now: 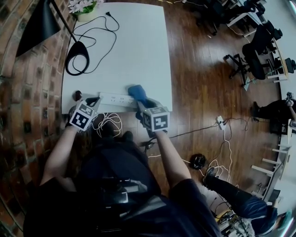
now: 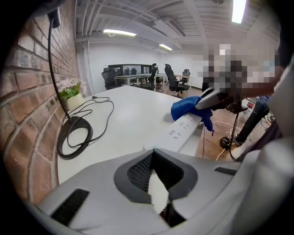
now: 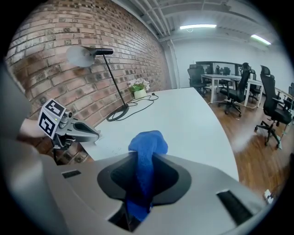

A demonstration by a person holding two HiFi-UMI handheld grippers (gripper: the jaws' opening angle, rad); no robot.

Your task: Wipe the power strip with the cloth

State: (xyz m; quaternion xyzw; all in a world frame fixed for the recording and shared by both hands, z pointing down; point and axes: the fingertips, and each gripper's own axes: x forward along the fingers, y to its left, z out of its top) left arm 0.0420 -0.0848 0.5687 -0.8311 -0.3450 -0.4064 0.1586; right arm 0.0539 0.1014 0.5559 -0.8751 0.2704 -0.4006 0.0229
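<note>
A brick wall (image 1: 25,97) runs down the left side. Against it, on a white table (image 1: 138,51), stand a black lamp (image 1: 77,58) with a round base, its black cable (image 1: 99,28) looped loosely beside it, and a small pot of flowers (image 1: 86,13) at the far end. At the table's near edge the left gripper (image 1: 94,100) points down at the left end of a white power strip (image 1: 115,98); its jaws are pressed together, with only a white sliver between them that cannot be identified. The power strip lies flat along the near edge. On its right end sits a bunched blue cloth (image 1: 137,91), pinched firmly in the jaws of the right gripper (image 1: 141,102), its loose end sticking out past the tips. White cords (image 1: 109,123) hang below the table edge. To the right are a wooden floor (image 1: 203,69) and black office chairs (image 1: 259,51).
</note>
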